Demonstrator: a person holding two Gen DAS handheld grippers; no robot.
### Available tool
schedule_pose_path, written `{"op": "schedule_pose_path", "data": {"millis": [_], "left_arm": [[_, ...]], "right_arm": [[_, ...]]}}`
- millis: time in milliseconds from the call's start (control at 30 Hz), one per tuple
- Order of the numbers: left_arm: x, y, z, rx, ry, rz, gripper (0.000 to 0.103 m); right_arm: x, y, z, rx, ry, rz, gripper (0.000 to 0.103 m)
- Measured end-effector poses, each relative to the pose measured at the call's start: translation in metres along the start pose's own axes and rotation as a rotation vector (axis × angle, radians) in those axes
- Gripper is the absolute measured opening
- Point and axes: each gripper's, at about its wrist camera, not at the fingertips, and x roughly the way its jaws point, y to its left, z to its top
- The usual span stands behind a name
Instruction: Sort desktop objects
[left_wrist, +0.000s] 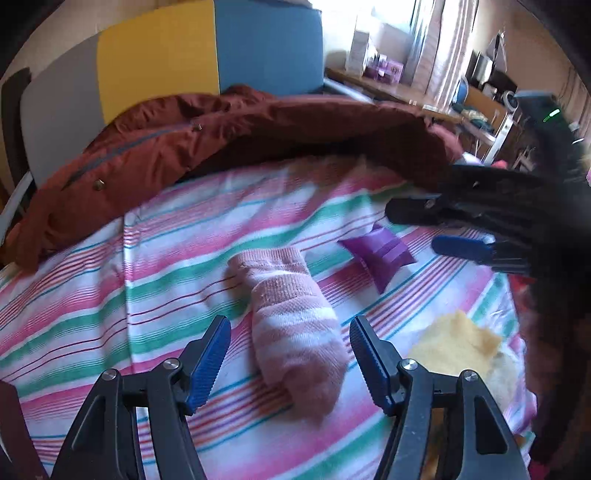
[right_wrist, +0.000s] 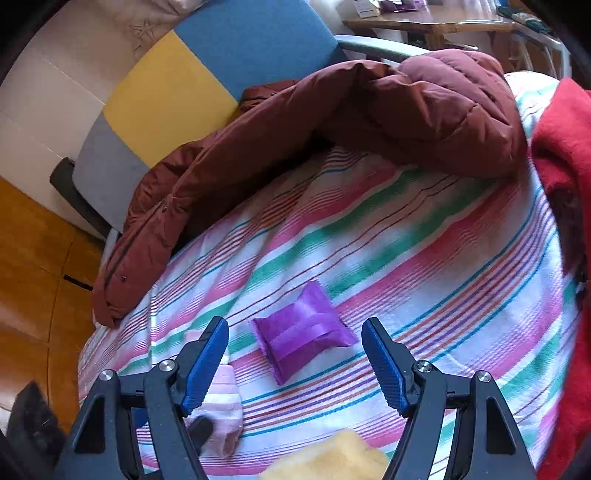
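A rolled pink-and-white striped sock (left_wrist: 295, 325) lies on the striped sheet (left_wrist: 110, 295). My left gripper (left_wrist: 290, 354) straddles it, open, with a gap showing at the left pad. To the right, a small purple packet (left_wrist: 380, 254) lies flat on the sheet. My right gripper (left_wrist: 412, 228) hovers just beyond it in the left wrist view. In the right wrist view the purple packet (right_wrist: 303, 332) sits between and ahead of the fingers of the right gripper (right_wrist: 295, 354), which is open and not touching it. The sock (right_wrist: 221, 402) shows behind the left finger.
A maroon padded jacket (left_wrist: 221, 136) (right_wrist: 369, 122) lies bunched along the far side of the sheet. A yellow fluffy cloth (left_wrist: 454, 343) (right_wrist: 332, 458) lies near the front right. Red fabric (right_wrist: 561, 166) borders the right edge. A panelled yellow, blue and grey backrest (right_wrist: 166, 99) stands behind.
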Motion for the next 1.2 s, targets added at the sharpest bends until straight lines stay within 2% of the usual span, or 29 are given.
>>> {"op": "schedule_pose_path", "data": {"millis": [133,167,367,600,767,833,1000,1200], "left_arm": [[0.016,0.006,0.001,-0.01,0.022,-0.014,0.055],[0.019,0.009,0.0,-0.021,0.027,-0.05,0.048],[0.007,0.017,-0.011,-0.037,-0.021,-0.087,0.036],[-0.021,0.026,-0.035,-0.084,-0.043,-0.098,0.036],[-0.046,0.024,-0.054,-0.076,-0.073,-0.084,0.036],[-0.058,0.026,-0.062,-0.092,-0.083,-0.085,0.036],[-0.08,0.029,-0.081,-0.118,-0.1,-0.075,0.036],[-0.114,0.038,-0.097,-0.135,-0.146,-0.054,0.036]], "right_arm": [[0.003,0.011,-0.002,-0.055,-0.008,-0.007,0.075],[0.005,0.015,-0.004,-0.08,-0.008,-0.02,0.075],[0.017,0.025,-0.008,-0.169,0.022,-0.073,0.075],[0.036,0.019,-0.012,-0.21,0.103,-0.169,0.07],[0.037,0.019,-0.012,-0.247,0.1,-0.195,0.062],[0.035,0.017,-0.012,-0.258,0.099,-0.196,0.058],[0.03,0.015,-0.012,-0.256,0.101,-0.178,0.053],[0.025,0.03,-0.018,-0.314,0.097,-0.159,0.051]]}}
